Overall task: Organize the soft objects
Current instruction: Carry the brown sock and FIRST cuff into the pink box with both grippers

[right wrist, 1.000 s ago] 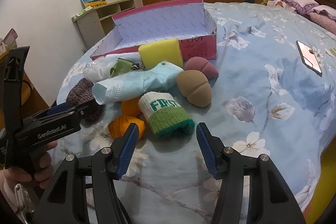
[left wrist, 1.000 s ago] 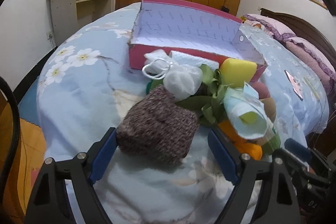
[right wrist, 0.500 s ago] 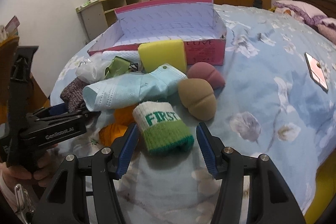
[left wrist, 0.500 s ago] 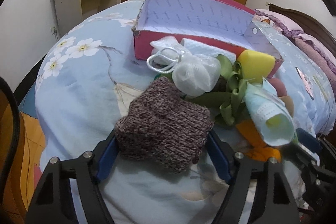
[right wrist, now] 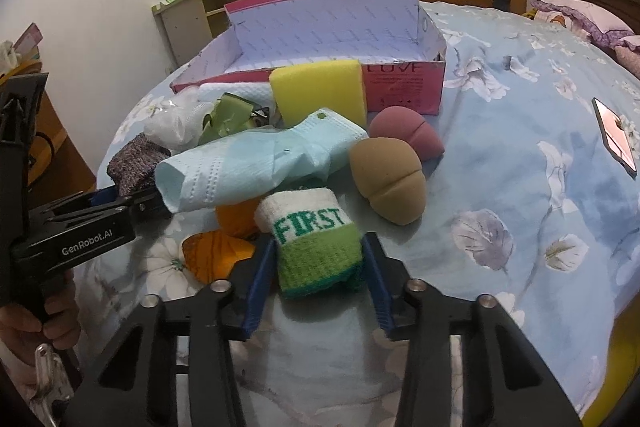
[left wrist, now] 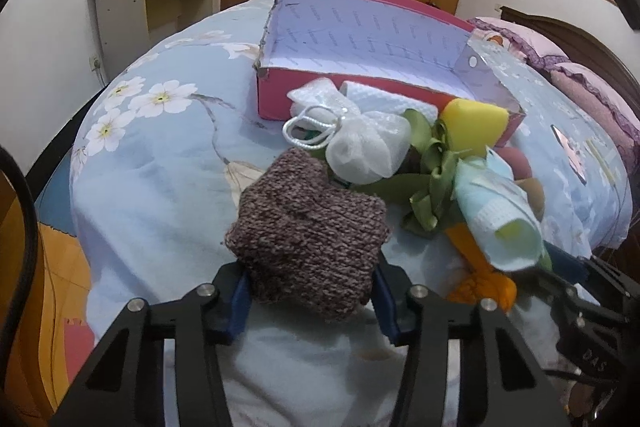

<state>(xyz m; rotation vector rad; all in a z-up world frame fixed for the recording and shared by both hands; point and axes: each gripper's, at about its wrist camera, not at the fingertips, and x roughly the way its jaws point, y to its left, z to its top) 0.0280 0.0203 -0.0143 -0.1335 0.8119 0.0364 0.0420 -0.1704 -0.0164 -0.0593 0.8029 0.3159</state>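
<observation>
Both sets of jaws have just been closing: left gripper (left wrist: 308, 291) clamps brown knit piece (left wrist: 308, 235), right gripper (right wrist: 320, 267) clamps green-white wristband (right wrist: 316, 239). Floral bedspread (right wrist: 520, 187) lies clear right of right gripper; pink box (left wrist: 360, 39) sits ahead.

A brown knitted piece (left wrist: 308, 239) lies near, left on the bed. The green-white knitted band (right wrist: 316, 239) lies right of it. Far behind them stands an open pink box (right wrist: 404, 83).

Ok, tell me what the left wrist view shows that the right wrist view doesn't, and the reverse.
Only the left wrist view: the left claw closing on the brown knitted piece.
Only the right wrist view: the right claw closing on the green-and-white "FIRST" knit, and a hand holding the other tool.
Both: the pink box, yellow sponge, light blue mask and floral bedspread.
</observation>
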